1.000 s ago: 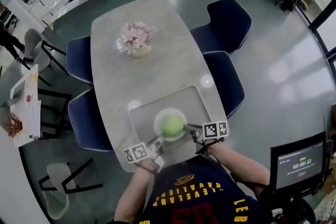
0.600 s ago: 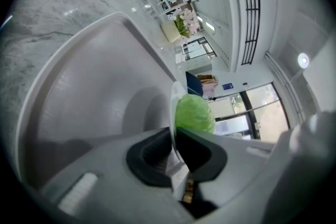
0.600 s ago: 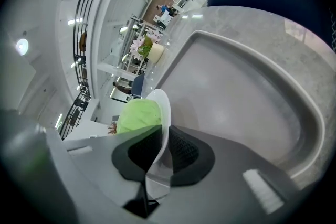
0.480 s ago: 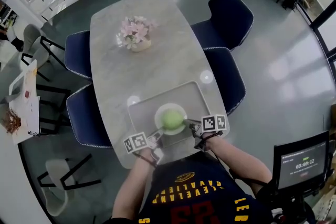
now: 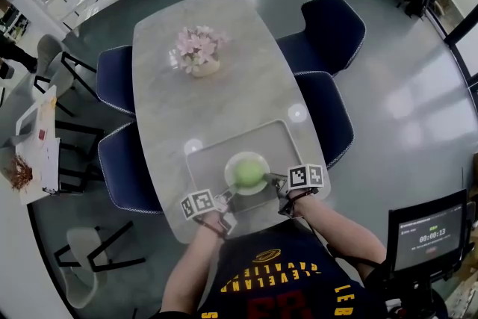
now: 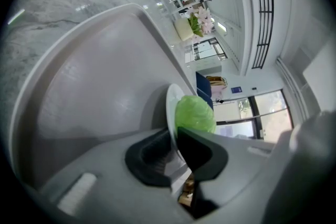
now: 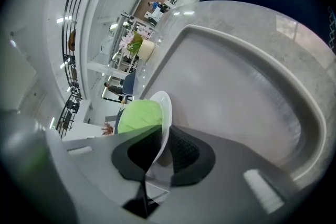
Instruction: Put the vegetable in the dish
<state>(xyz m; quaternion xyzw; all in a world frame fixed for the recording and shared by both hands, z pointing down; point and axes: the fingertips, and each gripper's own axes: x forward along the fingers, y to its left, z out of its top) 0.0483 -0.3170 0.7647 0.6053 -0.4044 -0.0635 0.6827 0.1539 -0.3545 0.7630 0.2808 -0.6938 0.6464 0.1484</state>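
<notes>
Now, vegetable (image 5: 247,172): a round green head, lying in the white dish (image 5: 230,181), about its middle
Dish: flat on the grey tray (image 5: 213,160), at the near end of the pale stone-look table (image 5: 187,108)
Left gripper (image 5: 226,196): at the dish's near-left rim; its jaws have just been opening and stand a little apart, the rim between them but not squeezed
Right gripper (image 5: 270,179): at the near-right rim, jaws pinching the dish's edge
Flowers (image 5: 197,48): pink, in a pot toward the table's far end, well apart from the tray
</notes>
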